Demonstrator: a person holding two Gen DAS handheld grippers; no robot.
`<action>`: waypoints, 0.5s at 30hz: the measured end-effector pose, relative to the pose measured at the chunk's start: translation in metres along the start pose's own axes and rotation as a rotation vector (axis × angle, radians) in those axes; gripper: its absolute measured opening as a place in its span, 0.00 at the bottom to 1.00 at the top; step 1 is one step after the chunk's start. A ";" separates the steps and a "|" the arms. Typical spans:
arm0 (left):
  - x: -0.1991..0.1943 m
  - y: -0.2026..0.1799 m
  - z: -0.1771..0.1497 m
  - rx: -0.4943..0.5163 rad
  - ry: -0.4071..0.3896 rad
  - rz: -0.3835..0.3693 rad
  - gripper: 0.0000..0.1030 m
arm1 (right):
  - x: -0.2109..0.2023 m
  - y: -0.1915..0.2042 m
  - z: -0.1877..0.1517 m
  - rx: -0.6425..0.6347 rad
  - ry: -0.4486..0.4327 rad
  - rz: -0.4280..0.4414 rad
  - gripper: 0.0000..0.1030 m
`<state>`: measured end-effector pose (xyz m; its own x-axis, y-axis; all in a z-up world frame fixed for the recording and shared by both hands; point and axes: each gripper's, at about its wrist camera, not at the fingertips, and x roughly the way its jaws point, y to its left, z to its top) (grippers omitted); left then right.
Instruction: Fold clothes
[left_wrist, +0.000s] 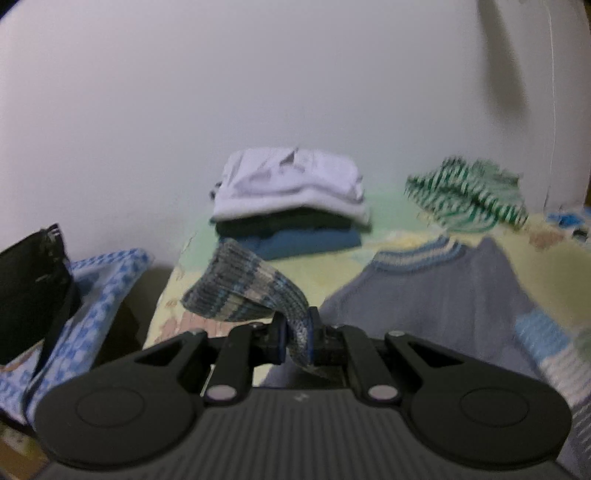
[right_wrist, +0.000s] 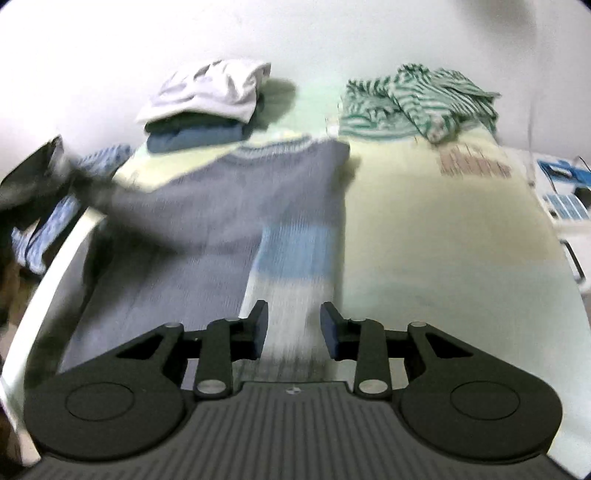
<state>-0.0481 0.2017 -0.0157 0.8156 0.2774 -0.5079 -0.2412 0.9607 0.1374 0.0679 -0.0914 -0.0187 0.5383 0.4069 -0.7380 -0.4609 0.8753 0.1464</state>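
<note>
Left tongs (left_wrist: 295, 338) clamped on a knitted sleeve (left_wrist: 243, 291), right tongs (right_wrist: 294, 330) parted, empty

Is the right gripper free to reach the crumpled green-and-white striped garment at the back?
Probably yes: the right gripper is open and empty, and only bare pale bedsheet lies between it and the striped garment.

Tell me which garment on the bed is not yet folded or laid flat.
The green-and-white striped top, crumpled at the far right. The grey sweater lies spread out, and the white top sits folded on the stack.
</note>
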 end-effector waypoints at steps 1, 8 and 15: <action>-0.002 -0.002 -0.003 0.005 0.010 0.022 0.05 | 0.011 -0.001 0.010 -0.011 -0.004 -0.009 0.33; -0.025 -0.004 -0.007 -0.064 0.027 0.157 0.08 | 0.071 -0.018 0.064 -0.075 -0.019 -0.003 0.33; -0.009 -0.036 -0.007 -0.002 0.071 0.256 0.08 | 0.128 -0.032 0.099 -0.094 0.004 0.075 0.25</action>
<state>-0.0499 0.1647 -0.0218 0.6886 0.5101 -0.5154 -0.4362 0.8591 0.2676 0.2208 -0.0413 -0.0524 0.4974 0.4689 -0.7299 -0.5640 0.8141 0.1386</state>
